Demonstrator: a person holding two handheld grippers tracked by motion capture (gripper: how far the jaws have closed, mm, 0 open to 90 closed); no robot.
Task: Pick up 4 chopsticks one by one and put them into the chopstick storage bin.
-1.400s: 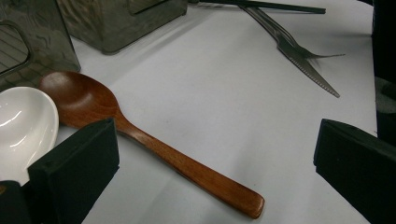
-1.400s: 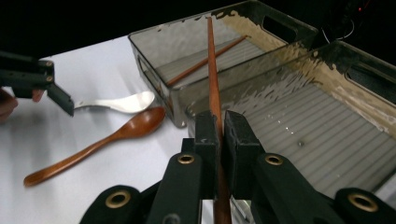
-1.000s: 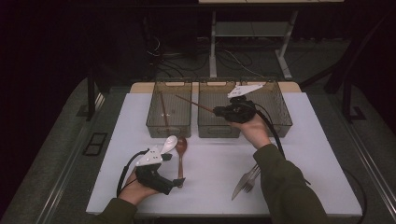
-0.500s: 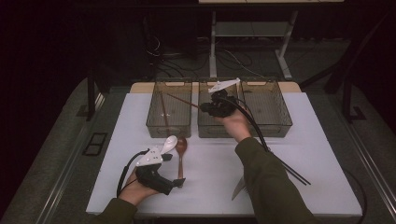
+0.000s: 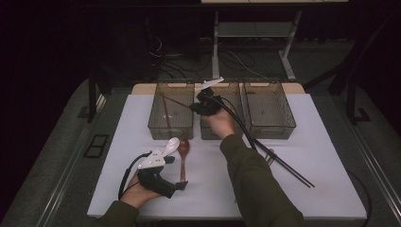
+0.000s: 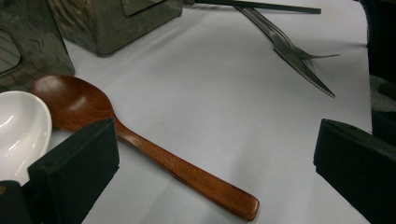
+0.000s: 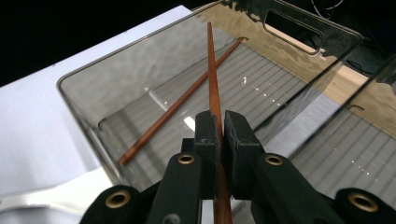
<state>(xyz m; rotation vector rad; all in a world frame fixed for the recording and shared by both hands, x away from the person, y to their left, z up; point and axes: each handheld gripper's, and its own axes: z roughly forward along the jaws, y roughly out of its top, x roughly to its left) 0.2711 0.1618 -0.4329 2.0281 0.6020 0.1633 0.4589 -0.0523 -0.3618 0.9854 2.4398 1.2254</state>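
Observation:
My right gripper (image 5: 195,108) (image 7: 222,123) is shut on a brown chopstick (image 7: 212,70) (image 5: 177,101). It holds the stick over the left clear bin (image 5: 156,125), tip pointing into the bin. A second chopstick (image 7: 177,105) (image 5: 166,116) lies on that bin's floor and crosses under the held one. Near the table's front left, my left gripper (image 5: 177,183) (image 6: 217,140) stands open and low over the table. The handle of a wooden spoon (image 6: 140,144) (image 5: 183,158) lies between its jaws. A white spoon (image 6: 18,126) (image 5: 171,144) rests beside the wooden one.
A middle bin (image 5: 222,132) and a right bin (image 5: 272,127) stand beside the left one on the white table (image 5: 326,156). A fork and knife (image 6: 292,49) lie right of the spoons. The right gripper's black cable (image 5: 283,165) trails across the table.
My right gripper has carried the chopstick leftward, from over the middle and right bins to the left bin. The left gripper has stayed put.

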